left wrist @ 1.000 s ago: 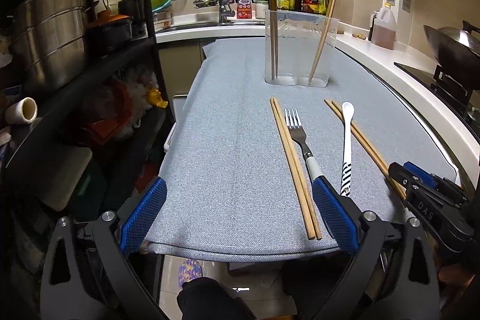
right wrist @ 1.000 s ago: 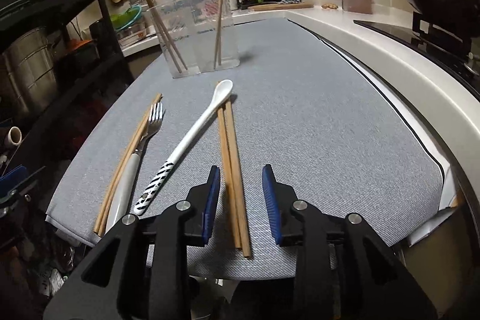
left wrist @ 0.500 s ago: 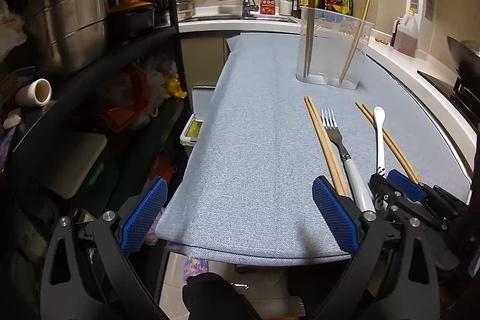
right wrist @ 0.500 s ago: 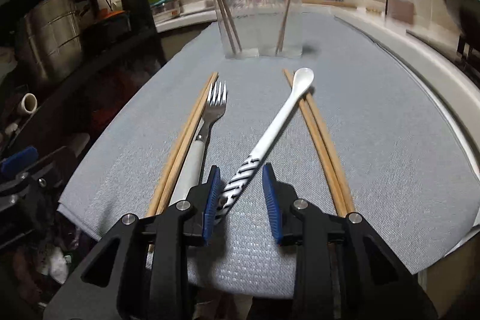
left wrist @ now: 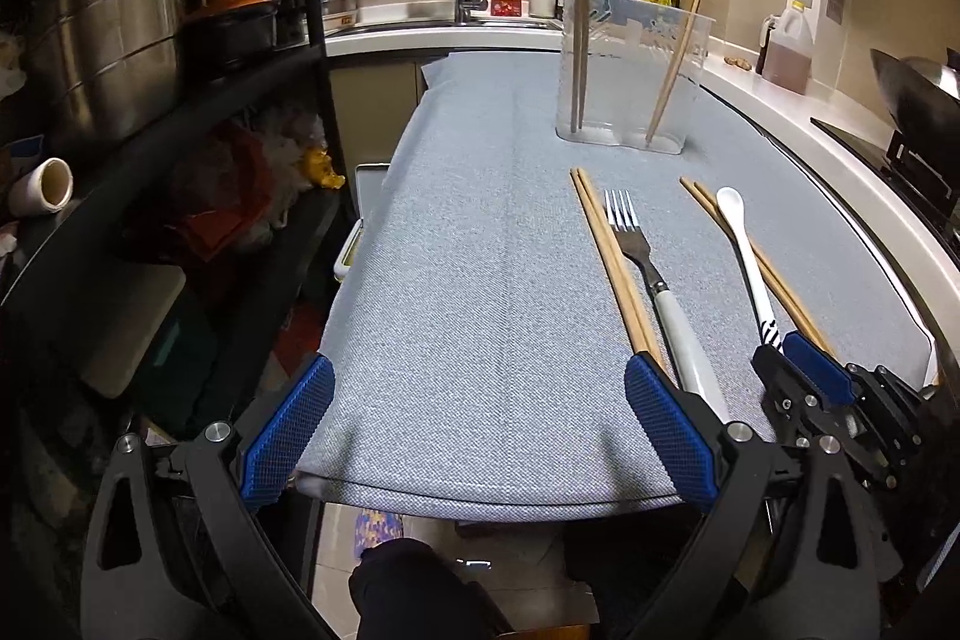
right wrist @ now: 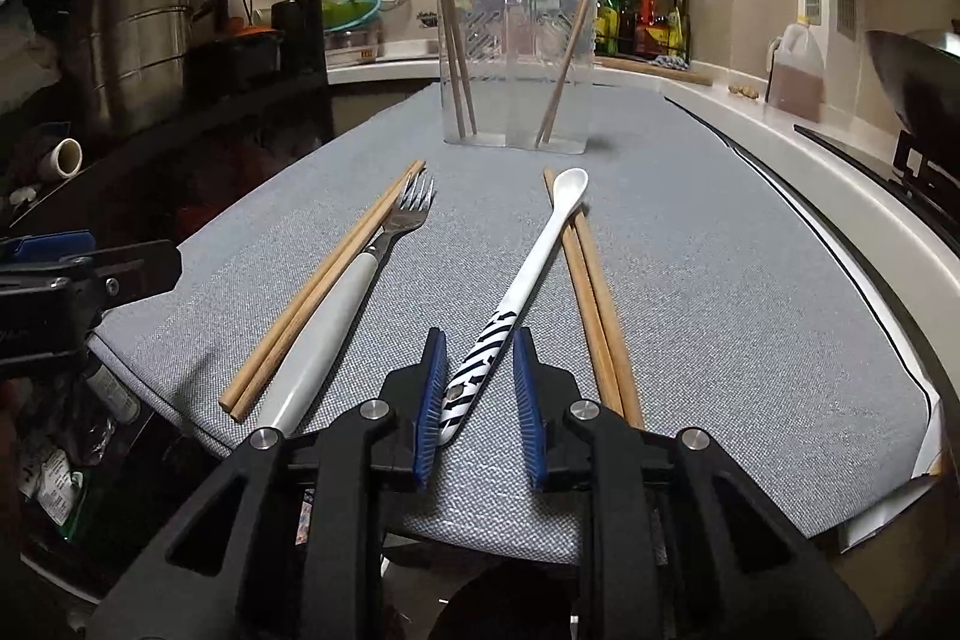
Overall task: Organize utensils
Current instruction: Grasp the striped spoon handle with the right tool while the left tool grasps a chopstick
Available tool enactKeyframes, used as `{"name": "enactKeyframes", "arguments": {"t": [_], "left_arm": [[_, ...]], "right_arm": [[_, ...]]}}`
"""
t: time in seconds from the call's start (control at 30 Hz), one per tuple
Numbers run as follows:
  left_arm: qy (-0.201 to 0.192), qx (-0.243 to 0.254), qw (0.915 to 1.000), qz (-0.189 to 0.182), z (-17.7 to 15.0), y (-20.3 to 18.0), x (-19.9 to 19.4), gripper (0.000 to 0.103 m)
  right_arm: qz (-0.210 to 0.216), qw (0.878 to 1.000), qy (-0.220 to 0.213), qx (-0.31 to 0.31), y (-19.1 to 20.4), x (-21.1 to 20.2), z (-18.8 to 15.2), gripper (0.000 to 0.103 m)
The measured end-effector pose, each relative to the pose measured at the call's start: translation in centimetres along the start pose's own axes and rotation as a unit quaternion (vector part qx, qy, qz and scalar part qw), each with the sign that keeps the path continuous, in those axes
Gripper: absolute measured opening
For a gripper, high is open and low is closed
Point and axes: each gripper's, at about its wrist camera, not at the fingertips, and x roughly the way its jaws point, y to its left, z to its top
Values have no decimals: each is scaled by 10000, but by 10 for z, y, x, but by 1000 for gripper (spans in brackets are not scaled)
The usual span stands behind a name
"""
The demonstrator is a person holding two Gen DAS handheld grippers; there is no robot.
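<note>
A white spoon (right wrist: pixel 540 244) with a black-striped handle lies on the grey mat (right wrist: pixel 720 280), partly across a pair of chopsticks (right wrist: pixel 591 304). My right gripper (right wrist: pixel 479 388) is open, its blue pads on either side of the striped handle end, apart from it. A white-handled fork (right wrist: pixel 354 292) and a second pair of chopsticks (right wrist: pixel 324 286) lie to the left. A clear holder (right wrist: pixel 519 70) with chopsticks in two compartments stands at the back. My left gripper (left wrist: pixel 474 430) is wide open and empty at the mat's near edge, left of the fork (left wrist: pixel 660 292).
A black shelf rack (left wrist: pixel 150 130) with steel pots stands left of the mat. A white counter (right wrist: pixel 840 172) runs along the right, with an oil jug (right wrist: pixel 795 70) and a wok (right wrist: pixel 918 82). The sink and bottles are at the back.
My right gripper has moved left, from straddling the right chopsticks to straddling the spoon's striped handle. My left gripper has drifted slightly and stays wide open.
</note>
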Motion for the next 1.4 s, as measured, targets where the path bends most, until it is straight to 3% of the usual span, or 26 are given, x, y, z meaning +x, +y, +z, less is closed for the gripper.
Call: {"name": "enactKeyframes", "arguments": {"t": [0.07,0.13,0.23,0.47,0.77,0.87,1.27,1.33,1.4], "left_arm": [[12,26,10000,-15,-1,-2,0,94],[16,74,10000,-28,-3,-5,-1,94],[2,128,9998,-118,-5,-12,-2,94],[-8,227,9987,-462,-18,-31,0,94],[-74,60,9998,-197,-21,-27,7,93],[8,186,9996,-196,-25,-28,15,90],[-366,468,9981,-137,-32,-40,19,89],[-378,375,9983,-248,-31,-37,19,79],[-466,431,9975,-302,-32,-38,18,55]], "right_arm": [[59,10000,-39,2,-1,0,-1,16],[88,10000,-13,39,-4,-1,0,7],[180,9998,13,108,-5,-2,2,6],[-49,9999,-97,-58,-6,-5,-3,6],[24,9999,-68,83,-10,-6,-2,6],[43,9999,-67,101,-11,-6,-3,6],[43,9999,-58,101,-11,-6,-2,7],[45,9999,-67,88,-12,-6,-2,6],[43,9999,-88,85,-11,-6,-3,6]]}}
